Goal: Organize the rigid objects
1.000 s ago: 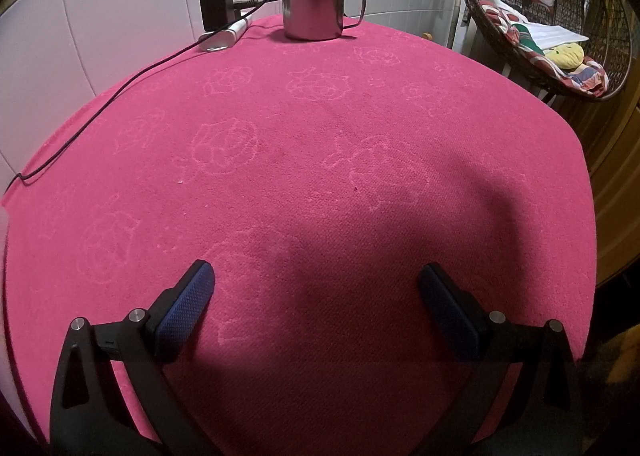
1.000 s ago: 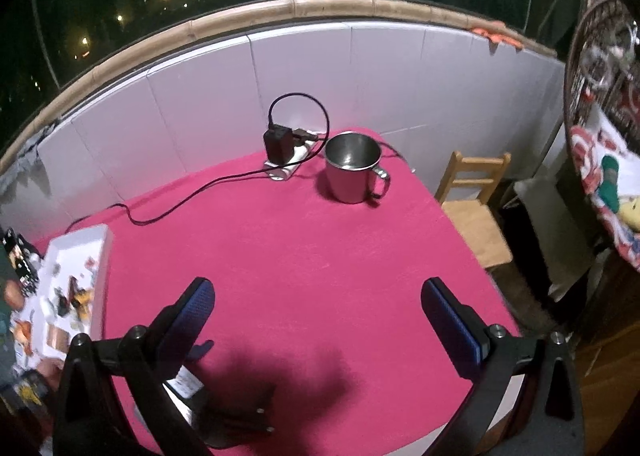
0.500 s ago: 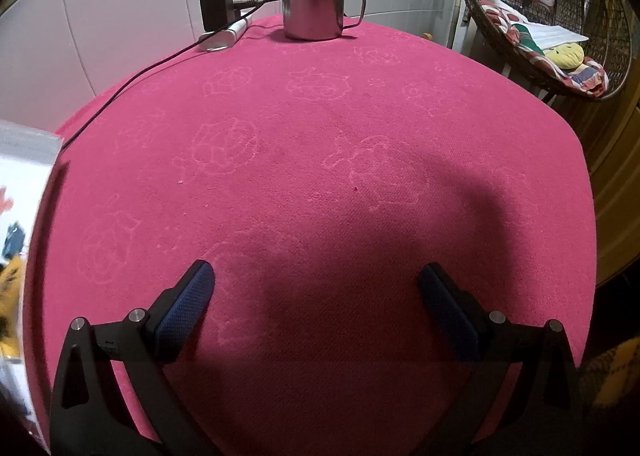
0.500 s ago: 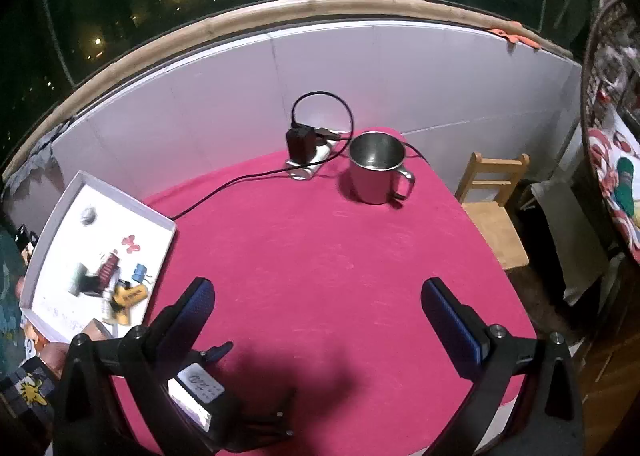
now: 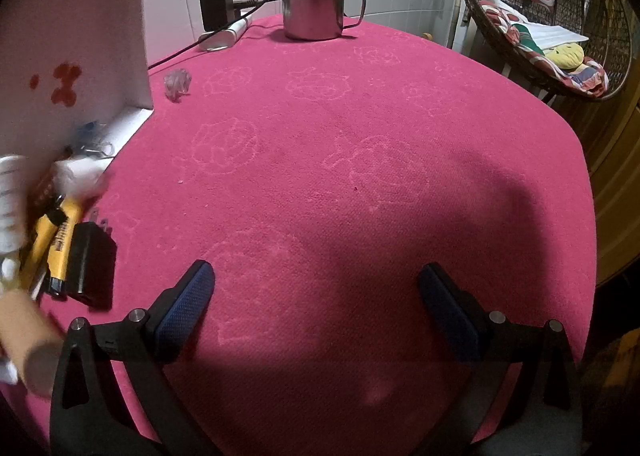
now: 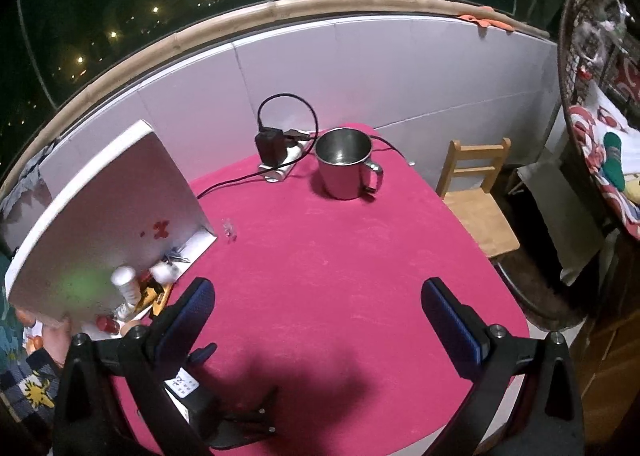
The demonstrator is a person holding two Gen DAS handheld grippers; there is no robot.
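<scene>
Small objects (image 5: pixel 60 240), somewhat blurred, on pink tablecloth (image 5: pixel 360 176).

Blurring heavily beside the white tray (image 5: pixel 72 40): a white ribbed bottle (image 5: pixel 10 192) smearing at the left-wrist picture's left edge, too streaked for reading any label. Running off that same edge below the tray, a tan cylinder (image 5: pixel 28 348), its far end cut away. Hiding partly under the tilted tray, a yellow tool (image 5: pixel 60 244) and a black plug adapter (image 5: pixel 90 260), only their near ends showing. Lying just right of the tray, a small clear object (image 5: pixel 178 82), too tiny and glassy for identifying. In the right-wrist view, clustering at the tray's (image 6: pixel 108 216) lower lip, small items (image 6: pixel 132 288) blurring together, shapes not telling apart.
</scene>
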